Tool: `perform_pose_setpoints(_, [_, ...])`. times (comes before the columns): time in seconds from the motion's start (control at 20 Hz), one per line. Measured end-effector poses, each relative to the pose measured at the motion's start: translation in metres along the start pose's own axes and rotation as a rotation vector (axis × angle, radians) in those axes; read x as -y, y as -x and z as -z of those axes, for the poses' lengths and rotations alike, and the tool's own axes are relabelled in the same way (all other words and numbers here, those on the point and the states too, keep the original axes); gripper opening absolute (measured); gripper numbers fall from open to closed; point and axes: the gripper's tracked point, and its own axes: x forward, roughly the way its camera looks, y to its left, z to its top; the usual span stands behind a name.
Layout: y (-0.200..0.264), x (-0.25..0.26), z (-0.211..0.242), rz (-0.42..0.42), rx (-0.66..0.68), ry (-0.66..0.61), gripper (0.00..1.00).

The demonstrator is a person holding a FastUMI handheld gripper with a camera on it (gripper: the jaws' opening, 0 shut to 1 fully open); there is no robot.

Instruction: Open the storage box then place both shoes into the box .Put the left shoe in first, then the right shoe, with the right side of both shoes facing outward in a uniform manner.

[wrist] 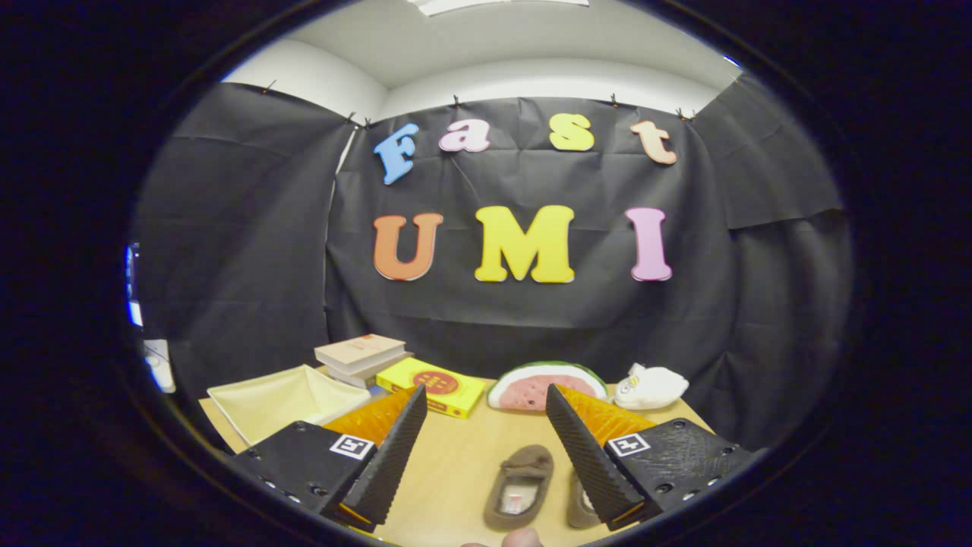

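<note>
My gripper (pixel 486 403) hangs open above the wooden table (pixel 456 463), with nothing between its black ribbed fingers (pixel 399 448). A brown slipper (pixel 520 486) lies on the table below and between the fingers, toe pointing away. A second brown slipper (pixel 581 507) lies just right of it, mostly hidden behind the right finger. The cream fabric storage box (pixel 281 399) stands open to the left, partly behind the left finger, and looks empty.
Stacked books (pixel 363 355) and a yellow box (pixel 431 386) sit behind the storage box. A watermelon-slice cushion (pixel 543 384) and a white plush toy (pixel 649 386) lie at the table's back. A fingertip (pixel 520 538) shows at the near edge.
</note>
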Motion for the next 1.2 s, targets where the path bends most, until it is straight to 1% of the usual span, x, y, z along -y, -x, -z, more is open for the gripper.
perform_pose_setpoints(0.1, [-0.004, 0.026, 0.039, 0.040, -0.076, 0.009, 0.96])
perform_pose_setpoints(0.15, [-0.009, 0.033, 0.056, 0.047, -0.116, 0.005, 0.96])
perform_pose_setpoints(0.35, [-0.031, 0.041, 0.121, 0.026, -0.321, -0.036, 0.96])
perform_pose_setpoints(0.5, [-0.048, 0.041, 0.149, 0.012, -0.450, -0.068, 0.96])
perform_pose_setpoints(0.7, [-0.066, 0.058, 0.183, 0.069, -0.585, -0.116, 0.96])
perform_pose_setpoints(0.75, [-0.066, 0.061, 0.189, 0.071, -0.610, -0.121, 0.95])
perform_pose_setpoints(0.85, [-0.074, 0.060, 0.204, 0.068, -0.658, -0.158, 0.86])
perform_pose_setpoints(0.9, [-0.078, 0.057, 0.209, 0.060, -0.672, -0.175, 0.77])
perform_pose_setpoints(0.95, [-0.083, 0.057, 0.214, 0.063, -0.682, -0.179, 0.75])
perform_pose_setpoints(1.15, [-0.087, 0.056, 0.227, 0.079, -0.730, -0.232, 0.30])
perform_pose_setpoints(1.2, [-0.089, 0.058, 0.225, 0.081, -0.726, -0.223, 0.29])
